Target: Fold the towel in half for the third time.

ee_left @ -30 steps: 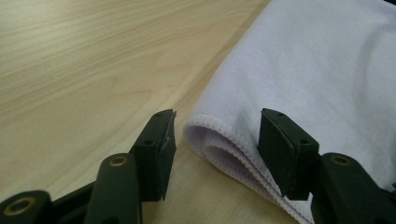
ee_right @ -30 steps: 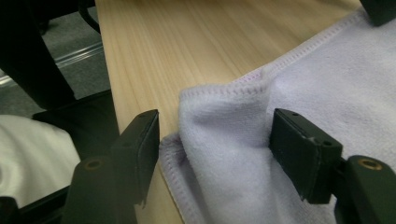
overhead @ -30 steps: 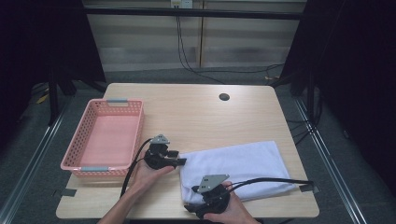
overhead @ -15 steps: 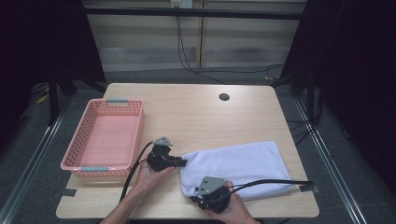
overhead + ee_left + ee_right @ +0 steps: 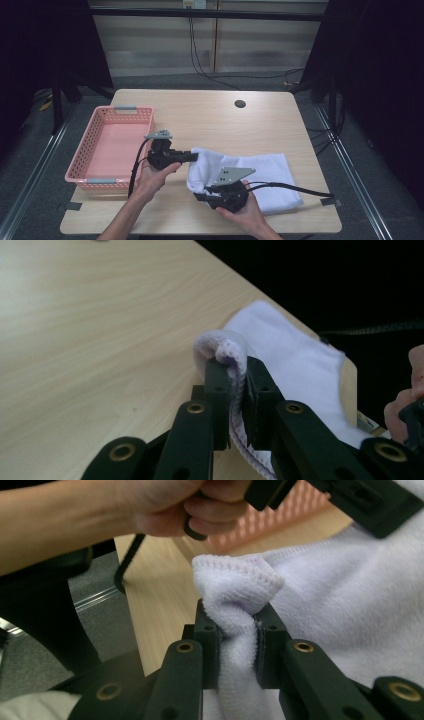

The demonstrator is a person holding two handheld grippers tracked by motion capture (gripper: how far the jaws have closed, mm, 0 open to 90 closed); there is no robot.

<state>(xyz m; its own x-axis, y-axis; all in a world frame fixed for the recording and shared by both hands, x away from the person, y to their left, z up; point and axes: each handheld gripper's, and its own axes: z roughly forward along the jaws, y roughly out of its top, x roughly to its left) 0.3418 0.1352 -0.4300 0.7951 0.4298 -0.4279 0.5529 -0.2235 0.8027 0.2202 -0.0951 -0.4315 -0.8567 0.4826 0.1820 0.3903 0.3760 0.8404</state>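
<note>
Here both tongs have just been closing, and each now pinches an edge of the white towel [image 5: 250,177], cloth bunched between the jaws. The left tongs [image 5: 192,156] clamp the towel's left far corner; in the left gripper view its stitched hem [image 5: 231,352] curls over the jaw tips. The right tongs [image 5: 200,196] clench the left near corner, where a plump fold [image 5: 235,587] stands above the jaws in the right gripper view. The towel lies on the near right part of the desk [image 5: 210,120], its left end raised off the wood while the rest rests flat, reaching close to the desk's near right edge.

The risk, as I judge it, is a slip: each bite takes only a narrow bit of hem, so a quick pull, or the hands drawing apart unevenly, could drag the cloth out of one pair of tongs and let that corner drop. The trailing end might also slide off the near edge.

The towel is soft, fluffy terry with a stitched border. The pink basket [image 5: 107,150] at the left is rigid, rectangular plastic lattice. The desk is smooth, pale wood grain.
</note>
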